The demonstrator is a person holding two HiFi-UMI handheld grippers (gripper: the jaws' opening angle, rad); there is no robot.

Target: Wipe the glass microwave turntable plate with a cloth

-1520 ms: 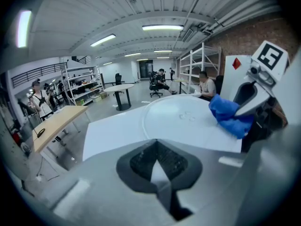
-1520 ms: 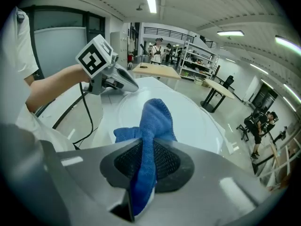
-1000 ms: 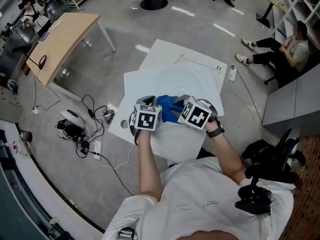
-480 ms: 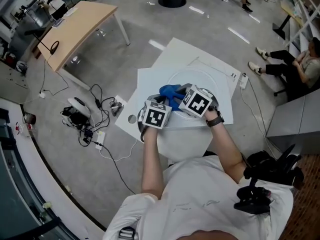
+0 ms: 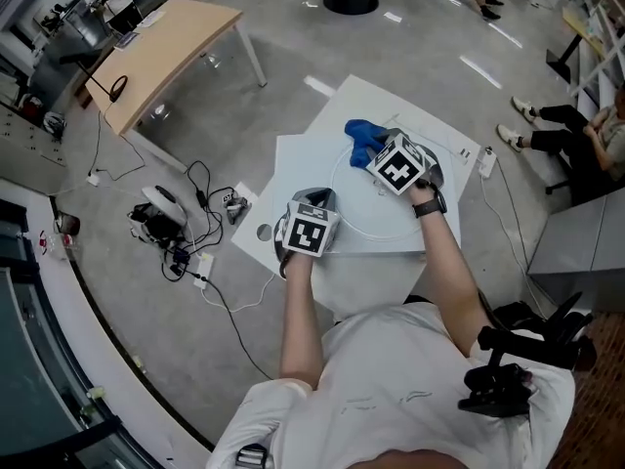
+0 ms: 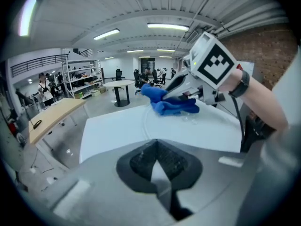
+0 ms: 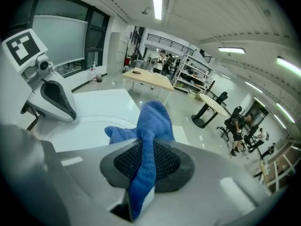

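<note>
Right tongs (image 7: 143, 160) clamp blue cloth (image 5: 360, 135) on round clear glass plate (image 5: 376, 215) | left tongs (image 6: 158, 163) clenched, near rim

Head view looks steeply down; each gripper view hugs its jaws, all sharing the cloth (image 5: 362, 136).

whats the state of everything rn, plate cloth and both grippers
glass turntable plate: lying flat on the white table
left gripper: shut, tips at the plate's near rim; can't tell if it pinches the rim
right gripper: shut on the blue cloth
blue cloth: bunched, pinched between the jaws, its free end at the plate's far rim
</note>
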